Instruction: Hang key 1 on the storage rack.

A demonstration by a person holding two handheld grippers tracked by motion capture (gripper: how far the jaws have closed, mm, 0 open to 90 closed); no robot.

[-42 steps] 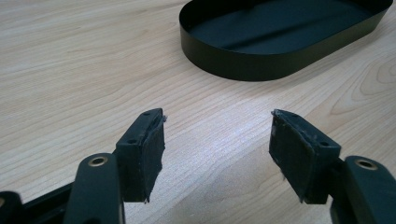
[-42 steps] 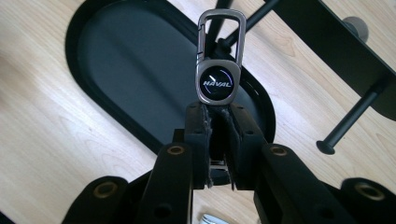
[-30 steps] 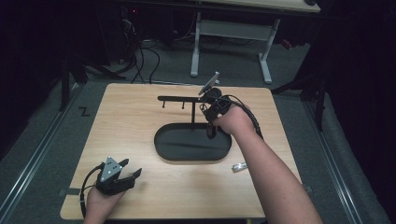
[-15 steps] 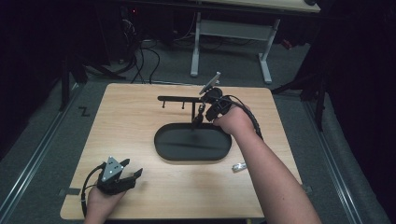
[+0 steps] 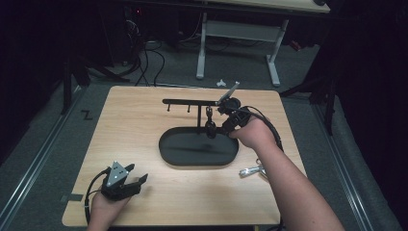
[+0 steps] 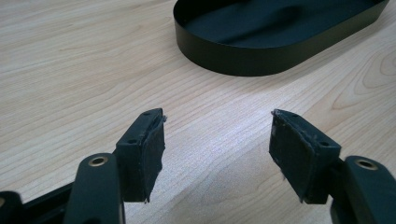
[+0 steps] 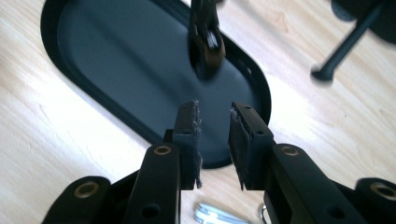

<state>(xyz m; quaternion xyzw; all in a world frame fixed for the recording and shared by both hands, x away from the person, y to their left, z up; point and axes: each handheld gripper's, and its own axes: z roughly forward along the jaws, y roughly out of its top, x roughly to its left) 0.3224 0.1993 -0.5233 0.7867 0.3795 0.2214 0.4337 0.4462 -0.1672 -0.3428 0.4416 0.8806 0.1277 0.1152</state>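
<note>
2 claws worked over the wooden bench. Largest on it was the black oval tray, from which a post rose to a black hanger bar with small hooks. A dark carabiner-like clip hung from that bar, just above the tray's far edge; the right gripper view showed it dangling ahead of the pads. The right claw sat just beside the clip with its jaws a little apart and nothing between them; they had just been opening, so the hanging step looked finished and the release was under way. The left claw rested near the bench's front-left corner, spread wide and empty. Smallest was a silver clip lying near the right forearm. Judging by this, the next move called for the right claw to back away and grasp that silver clip.
</note>
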